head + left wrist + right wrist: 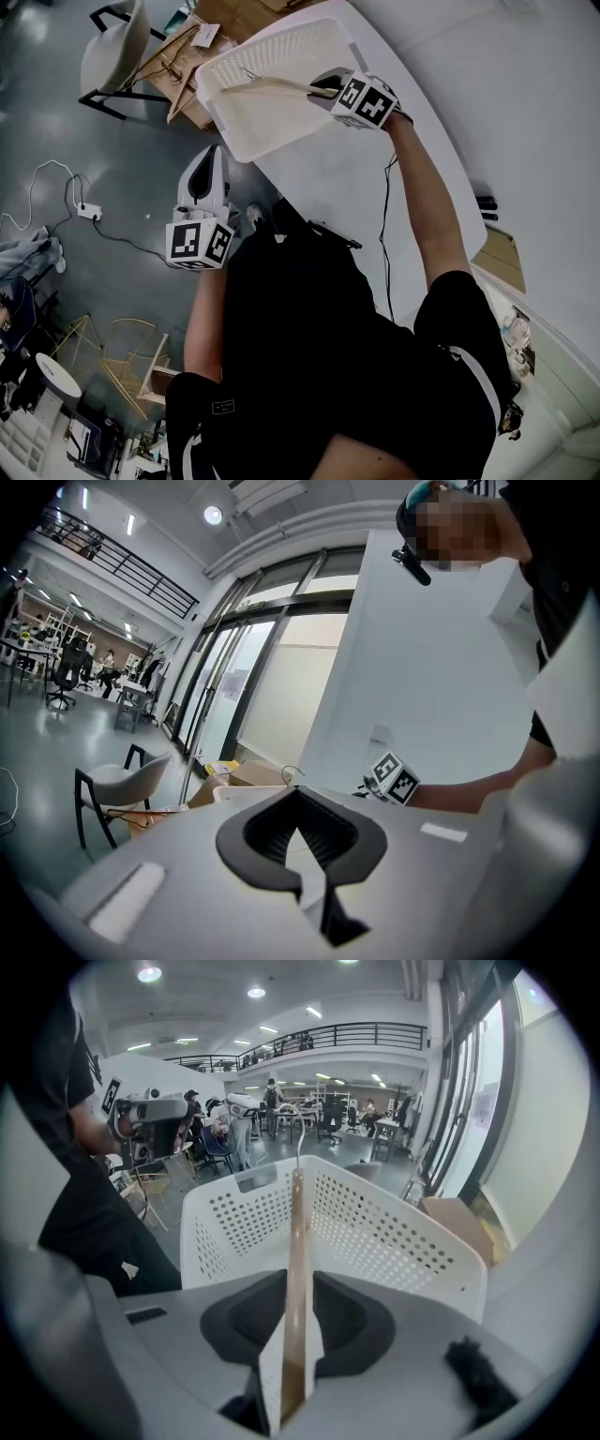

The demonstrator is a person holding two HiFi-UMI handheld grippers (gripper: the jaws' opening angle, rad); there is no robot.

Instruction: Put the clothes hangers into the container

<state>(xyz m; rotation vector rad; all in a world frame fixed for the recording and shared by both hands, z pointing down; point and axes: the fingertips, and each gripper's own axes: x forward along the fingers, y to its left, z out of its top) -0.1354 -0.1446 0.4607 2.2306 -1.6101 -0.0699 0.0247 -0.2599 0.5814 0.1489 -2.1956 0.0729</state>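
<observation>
A wooden clothes hanger (272,86) with a metal hook lies across the inside of the white perforated basket (234,131), which stands on the far end of the white table. My right gripper (319,86) reaches over the basket's rim, shut on the hanger's near end. In the right gripper view the hanger (296,1232) stands edge-on between the pads of the right gripper (296,1283), with the basket (394,1232) right behind it. My left gripper (208,155) hovers off the table's left edge over the floor, shut and empty. In its own view the left gripper (298,794) points level toward the basket.
The white table (375,187) carries a black cable (384,234). Beyond the basket stand cardboard boxes (187,66) and a grey chair (112,52). A power strip (89,211) with a cord lies on the floor at left, and wire racks (122,356) at lower left.
</observation>
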